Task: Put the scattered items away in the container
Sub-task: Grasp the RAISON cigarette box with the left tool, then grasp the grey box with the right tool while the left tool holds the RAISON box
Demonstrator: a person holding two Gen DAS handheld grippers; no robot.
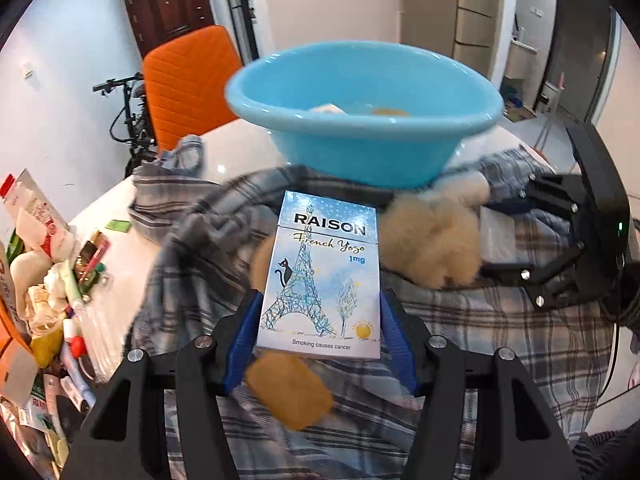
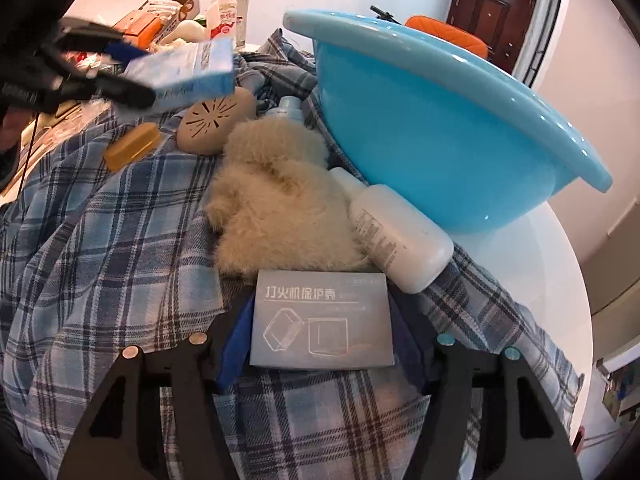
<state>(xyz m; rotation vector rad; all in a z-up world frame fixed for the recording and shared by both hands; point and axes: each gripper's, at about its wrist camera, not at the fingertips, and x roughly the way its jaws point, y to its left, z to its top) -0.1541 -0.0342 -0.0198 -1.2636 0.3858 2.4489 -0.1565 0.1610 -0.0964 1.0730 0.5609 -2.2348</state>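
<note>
My left gripper (image 1: 318, 300) is shut on a pale blue cigarette pack (image 1: 320, 272) and holds it above the plaid cloth, just in front of the blue basin (image 1: 360, 152). The right wrist view shows the same pack (image 2: 188, 72) raised at upper left. My right gripper (image 2: 322, 308) is low on the cloth with a flat grey box (image 2: 320, 328) between its fingers; the pads sit against the box's two sides. The basin (image 2: 420, 140) stands to the right, beyond it, with a few small items inside.
On the plaid cloth (image 2: 120, 240) lie a fluffy beige toy (image 2: 276, 208), a white bottle (image 2: 396, 236), a tan vented oval (image 2: 216, 124), an amber block (image 2: 132, 146) and a small bottle (image 2: 288, 106). Clutter (image 1: 48, 280) fills the table's left edge. An orange chair (image 1: 188, 80) stands behind.
</note>
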